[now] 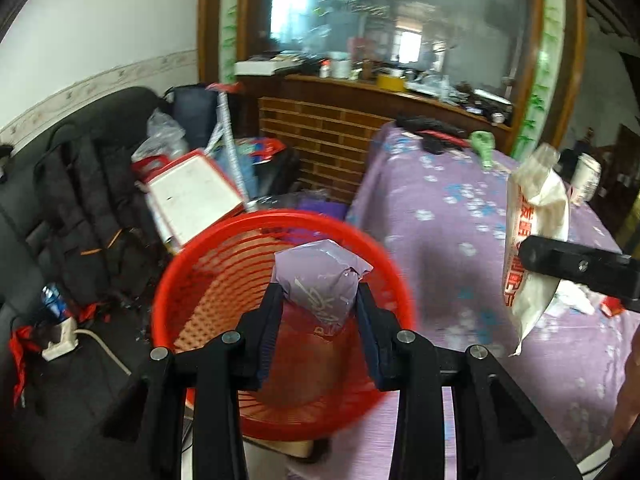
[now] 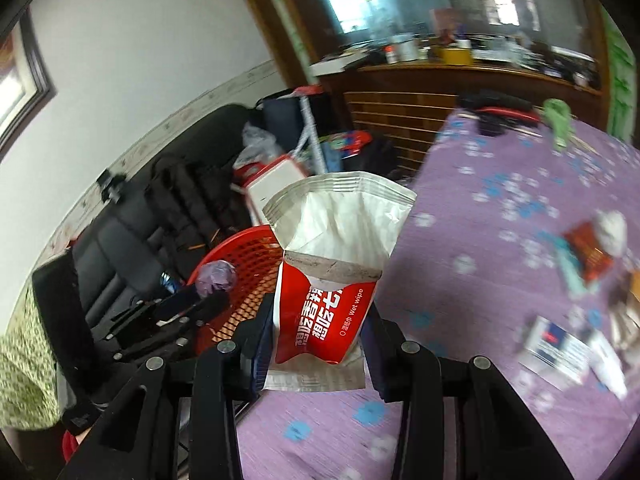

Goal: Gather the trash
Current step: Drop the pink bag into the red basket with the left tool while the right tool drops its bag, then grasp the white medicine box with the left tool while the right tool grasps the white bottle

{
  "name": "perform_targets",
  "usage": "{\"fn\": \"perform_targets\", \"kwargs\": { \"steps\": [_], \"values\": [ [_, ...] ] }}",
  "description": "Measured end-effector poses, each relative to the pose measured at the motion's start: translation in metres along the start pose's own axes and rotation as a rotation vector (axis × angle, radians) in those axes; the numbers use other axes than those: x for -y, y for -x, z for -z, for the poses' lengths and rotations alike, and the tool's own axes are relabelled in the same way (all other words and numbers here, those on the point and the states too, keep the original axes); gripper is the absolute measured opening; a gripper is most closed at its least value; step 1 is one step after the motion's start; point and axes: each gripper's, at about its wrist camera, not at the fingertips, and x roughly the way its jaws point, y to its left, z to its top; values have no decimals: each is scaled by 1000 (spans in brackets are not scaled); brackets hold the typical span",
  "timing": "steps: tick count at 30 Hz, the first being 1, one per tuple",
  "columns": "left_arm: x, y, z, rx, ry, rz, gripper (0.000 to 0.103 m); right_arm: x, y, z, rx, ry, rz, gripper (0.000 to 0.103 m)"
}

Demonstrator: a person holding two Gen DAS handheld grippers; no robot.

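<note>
Gripping purple wrapper [image 1: 320, 280], left claw [image 1: 318, 300]; right claw [image 2: 320, 320] clamps wet-wipe pack [image 2: 328, 280].

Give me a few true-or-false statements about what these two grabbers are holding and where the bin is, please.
1. The left gripper holds a crumpled purple wrapper above the red basket. True.
2. The right gripper is empty. False: its jaws are shut on a red and white wet wipe packet.
3. The wet wipe packet is already inside the basket. False: it is held in the air beside the basket, over the edge of the purple flowered tablecloth.
4. More litter lies on the tablecloth, including a dark red wrapper. True.
5. The basket is blue and solid-walled. False: it is red, with slotted walls.
</note>
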Motion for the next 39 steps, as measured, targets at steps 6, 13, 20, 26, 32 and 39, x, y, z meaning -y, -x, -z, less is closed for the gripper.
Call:
{"fn": "perform_targets", "kwargs": {
  "steps": [6, 13, 20, 26, 32, 39],
  "values": [
    [-31, -18, 8, -29, 44, -40, 36, -31, -42, -14, -26, 62, 2, 44],
    [-43, -29, 8, -27, 66, -57, 66, -39, -78, -23, -56, 54, 3, 61],
    [-30, -14, 10, 20, 48, -49, 69, -17, -37, -9, 10, 21, 9, 66],
    [24, 8, 20, 66, -33, 18, 78, 23, 22, 26, 82, -25, 47, 67],
    [89, 4, 32, 32, -114, 117, 79, 78, 83, 70, 136, -114, 114, 66],
    [173, -1, 42, -8, -304, 175, 79, 156, 132, 97, 124, -199, 181, 66]
  ]
}}
